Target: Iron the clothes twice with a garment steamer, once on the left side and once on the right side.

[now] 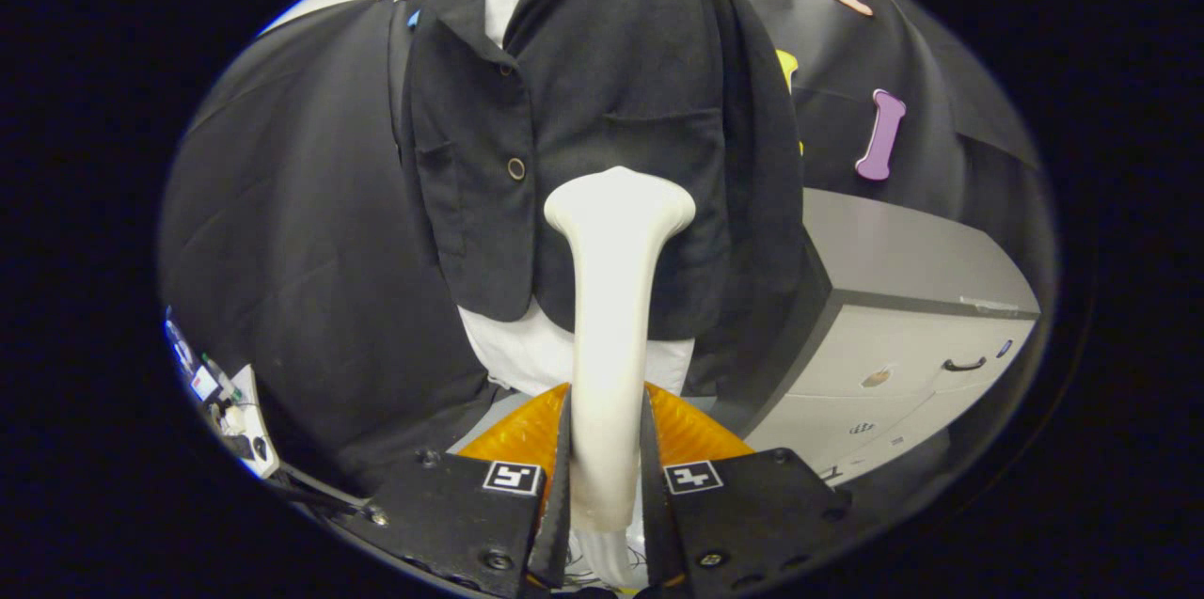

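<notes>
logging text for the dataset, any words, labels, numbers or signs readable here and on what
No readable text.
Square markers on the gripper fingers, shut on the steamer: patterns, no words.
Round stickers on the cabinet drawers: too small to read.
Jacket: none.

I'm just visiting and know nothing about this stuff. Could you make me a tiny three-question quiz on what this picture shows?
1. True or false: the gripper is clamped on the white steamer handle.
2. Which garment does the steamer head face? A) the black jacket B) a red scarf C) blue jeans
3. Fill in: the grey ______ stands beside the jacket, beyond the fingers.

Key: 1 true, both fingers press its sides; 2 A, though actual contact with the cloth cannot be told; 3 cabinet.
</notes>
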Tool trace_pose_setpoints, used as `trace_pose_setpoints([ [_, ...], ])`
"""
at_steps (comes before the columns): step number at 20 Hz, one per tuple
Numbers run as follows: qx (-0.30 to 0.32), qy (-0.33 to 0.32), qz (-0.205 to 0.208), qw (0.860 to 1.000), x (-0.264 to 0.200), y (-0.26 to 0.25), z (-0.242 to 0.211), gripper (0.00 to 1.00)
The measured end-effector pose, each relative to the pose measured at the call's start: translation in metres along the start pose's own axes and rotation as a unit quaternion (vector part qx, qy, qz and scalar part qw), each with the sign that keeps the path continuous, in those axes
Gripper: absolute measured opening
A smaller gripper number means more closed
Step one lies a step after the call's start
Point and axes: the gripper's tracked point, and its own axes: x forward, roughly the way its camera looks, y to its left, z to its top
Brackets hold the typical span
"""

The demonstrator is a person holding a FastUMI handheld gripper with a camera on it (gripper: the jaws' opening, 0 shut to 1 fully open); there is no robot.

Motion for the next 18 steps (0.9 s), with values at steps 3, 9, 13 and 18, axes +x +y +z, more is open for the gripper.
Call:
trace_pose_setpoints([
  [3, 0.001, 0.014, -0.001, 1.000, 0.001, -0.005, -0.015, 0.34],
  [9, 0.013, 0.023, 0.006, 1.000, -0.003, -0.003, -0.019, 0.34],
  [13, 0.019, -0.008, 0.014, 1.000, -0.030, 0.003, 0.006, 0.34],
  [18, 0.017, -0.073, 0.029, 0.997, -0.072, 0.025, 0.065, 0.34],
])
